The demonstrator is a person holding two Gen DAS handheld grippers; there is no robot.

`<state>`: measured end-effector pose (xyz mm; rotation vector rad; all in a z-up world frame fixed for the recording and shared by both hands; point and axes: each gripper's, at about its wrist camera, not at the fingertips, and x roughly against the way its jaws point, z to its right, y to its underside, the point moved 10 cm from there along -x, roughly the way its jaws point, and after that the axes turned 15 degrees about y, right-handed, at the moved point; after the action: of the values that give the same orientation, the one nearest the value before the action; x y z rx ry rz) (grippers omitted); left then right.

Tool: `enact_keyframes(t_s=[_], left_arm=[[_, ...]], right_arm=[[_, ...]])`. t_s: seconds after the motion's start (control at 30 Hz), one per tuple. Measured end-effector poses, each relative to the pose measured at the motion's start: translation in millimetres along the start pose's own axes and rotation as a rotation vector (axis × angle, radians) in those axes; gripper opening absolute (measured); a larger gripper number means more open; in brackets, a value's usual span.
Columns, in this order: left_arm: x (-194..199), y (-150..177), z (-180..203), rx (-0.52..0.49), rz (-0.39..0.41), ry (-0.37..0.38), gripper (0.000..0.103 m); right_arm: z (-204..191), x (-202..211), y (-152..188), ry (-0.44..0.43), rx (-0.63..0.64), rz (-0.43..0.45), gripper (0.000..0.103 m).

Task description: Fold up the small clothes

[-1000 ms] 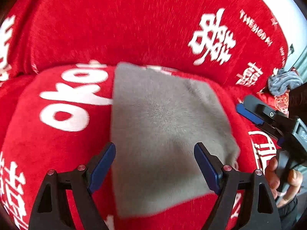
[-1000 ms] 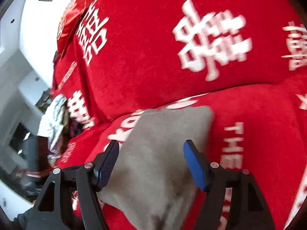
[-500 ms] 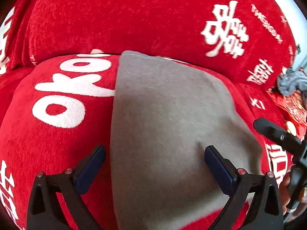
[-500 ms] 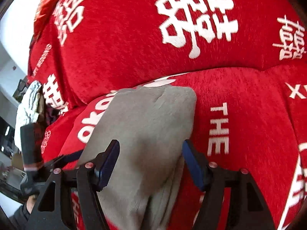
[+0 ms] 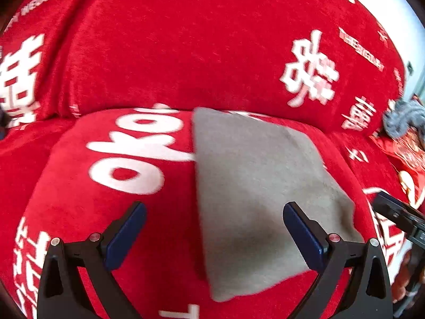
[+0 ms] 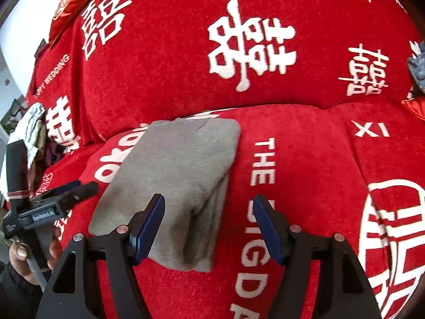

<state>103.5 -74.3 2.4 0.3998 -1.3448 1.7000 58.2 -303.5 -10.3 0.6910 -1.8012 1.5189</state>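
Grey folded cloth (image 5: pixel 255 194) lies flat on the red printed sofa cover (image 5: pixel 186 53), at centre-right of the left wrist view, its layered edge showing at lower centre of the right wrist view. The left gripper (image 5: pixel 214 235) has just been opening and now stands wide with nothing pinched; the right gripper (image 6: pixel 208 228) is apart too, gripping nothing. Judged from this, the fold looks finished: lift both clear without snagging the layers, or press the crease flat

Count of items, sofa scene

One folded grey garment (image 6: pixel 175 175), centre; two grippers (image 5: pixel 212 236) (image 6: pixel 208 226), lower frame; one red sofa cover (image 6: pixel 305 159); one blue-grey cloth (image 5: pixel 403 118), right edge; one hand (image 6: pixel 24 255), lower left.
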Motion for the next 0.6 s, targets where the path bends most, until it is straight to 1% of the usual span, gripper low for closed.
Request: enact_keyframes(t_s=[0.07,0.13,0.17,0.2,0.27,0.3,0.37,0.43,0.5,0.6], left_arm=[[4.9,-6.5,-4.7,0.019,0.039,0.018,0.103],[6.1,-11.6,-4.0,0.02,0.063,0.074,0.103],[5.0,-13.9,-3.1,0.019,0.062,0.101,0.103],[3.4,-15.3,-2.4,0.013,0.058,0.107,0.103],[-2.9,-17.7,-4.2,-0.01,0.038,0.068,0.103],[-6.9,-17.3,-3.6,-0.019,0.022,0.061,0.103],[-13.4,-15.8,-0.9,-0.033,0.0,0.076,0.103],[-17.7,-15.7,-2.5,-0.031,-0.008,0.067,0.103],[-21.7,-16.4,-7.3,-0.026,-0.011,0.043,0.103],[-31.7,-13.1,-14.4,-0.014,-0.041,0.02,0.103]], right_arm=[[0.1,0.0,-4.1,0.011,-0.002,0.003,0.073],[-5.6,-2.4,-6.9,0.022,0.013,0.002,0.073],[-9.0,-3.7,-7.1,0.026,0.023,0.001,0.073],[-13.5,-5.7,-7.2,0.024,0.036,-0.003,0.073],[-22.0,-10.7,-7.1,0.018,0.055,-0.011,0.073],[-23.8,-13.7,-7.1,0.02,0.058,-0.016,0.073],[-23.7,-19.8,-6.5,0.024,0.056,-0.029,0.073],[-20.5,-25.2,-7.4,0.025,0.046,-0.043,0.073],[-16.5,-30.7,-8.5,0.031,0.041,-0.053,0.073],[-10.0,-41.5,-9.0,0.041,0.036,-0.075,0.073]])
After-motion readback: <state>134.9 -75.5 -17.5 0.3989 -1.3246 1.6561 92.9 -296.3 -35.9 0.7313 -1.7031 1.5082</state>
